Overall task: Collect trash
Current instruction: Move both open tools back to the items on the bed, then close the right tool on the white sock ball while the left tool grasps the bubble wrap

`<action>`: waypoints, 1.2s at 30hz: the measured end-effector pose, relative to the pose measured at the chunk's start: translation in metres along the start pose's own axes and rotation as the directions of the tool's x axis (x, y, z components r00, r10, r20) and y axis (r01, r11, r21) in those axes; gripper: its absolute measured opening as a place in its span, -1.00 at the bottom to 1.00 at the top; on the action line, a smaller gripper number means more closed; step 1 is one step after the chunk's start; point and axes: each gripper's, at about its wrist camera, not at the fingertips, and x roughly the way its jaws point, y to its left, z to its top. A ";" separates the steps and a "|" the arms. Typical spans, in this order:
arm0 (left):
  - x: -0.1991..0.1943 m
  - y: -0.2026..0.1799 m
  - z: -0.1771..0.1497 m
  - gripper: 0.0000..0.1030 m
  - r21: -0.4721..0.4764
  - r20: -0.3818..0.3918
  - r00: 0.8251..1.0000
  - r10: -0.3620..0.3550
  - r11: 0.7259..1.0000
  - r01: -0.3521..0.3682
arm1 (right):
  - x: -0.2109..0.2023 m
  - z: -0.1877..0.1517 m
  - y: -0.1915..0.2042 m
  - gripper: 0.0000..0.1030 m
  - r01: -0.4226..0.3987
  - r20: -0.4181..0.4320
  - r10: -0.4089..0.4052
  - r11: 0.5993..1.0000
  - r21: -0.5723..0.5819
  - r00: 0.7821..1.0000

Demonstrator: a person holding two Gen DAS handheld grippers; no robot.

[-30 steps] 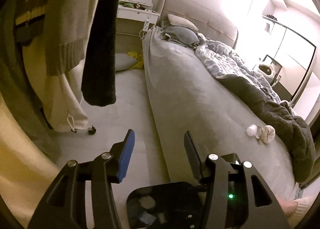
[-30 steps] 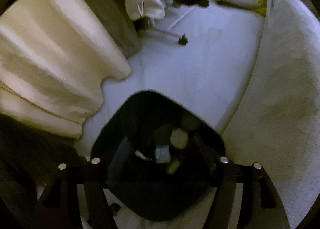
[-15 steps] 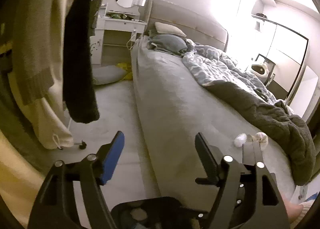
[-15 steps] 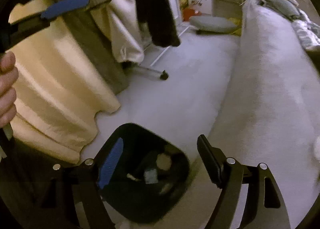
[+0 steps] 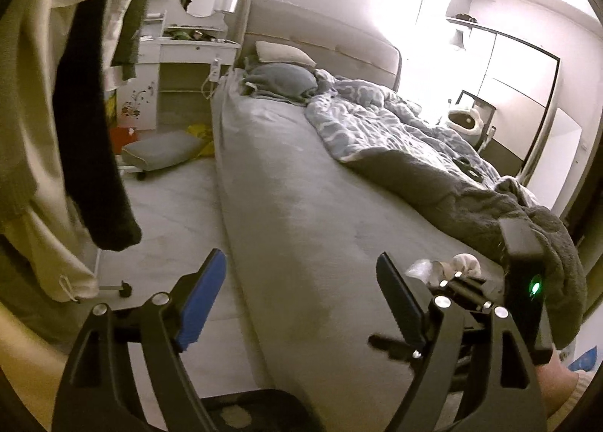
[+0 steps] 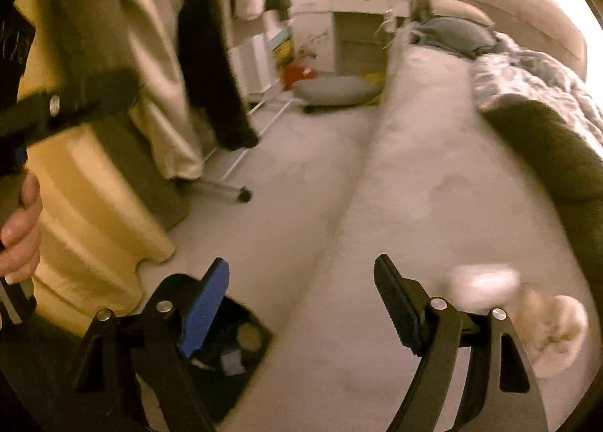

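My right gripper (image 6: 301, 304) was wide open, holding nothing, over the bed edge. My left gripper (image 5: 301, 304) was also spread wide and empty, up over the mattress side.

Just right of the right gripper's fingers sat two crumpled wads on the bed (image 6: 433, 175): a white tissue wad (image 6: 482, 290) and a tan crumpled wad (image 6: 557, 334), just beside each other, possibly touching. Both were blurred. In the left view they showed near the dark blanket (image 5: 490, 206).

The black bin (image 6: 241, 349) stood on the floor against the bed side, below the left finger. It already held a few scraps, so I judged the task partly done; the two wads were left.

The wads were lumpy with no clear long axis; the pair lined up roughly along the bed's near edge. Pointing direction I could not tell.
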 end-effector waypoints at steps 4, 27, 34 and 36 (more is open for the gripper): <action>0.015 -0.015 -0.001 0.64 0.009 -0.019 1.000 -0.020 1.000 0.020 | -0.020 -0.003 -0.028 0.60 0.065 0.047 -0.066 0.997 0.029 0.997; 0.129 -0.100 -0.030 0.70 0.216 -0.244 0.959 -0.146 0.956 0.201 | -0.071 -0.037 -0.163 0.38 0.197 0.093 -0.215 0.966 0.170 0.972; 0.160 -0.115 -0.033 0.66 0.222 -0.278 0.941 -0.191 0.941 0.256 | -0.061 -0.047 -0.177 0.11 0.182 0.044 -0.193 0.966 0.184 0.980; 0.167 -0.117 -0.033 0.65 0.207 -0.283 0.937 -0.206 0.941 0.269 | -0.058 -0.051 -0.179 0.06 0.174 0.036 -0.184 0.966 0.189 0.982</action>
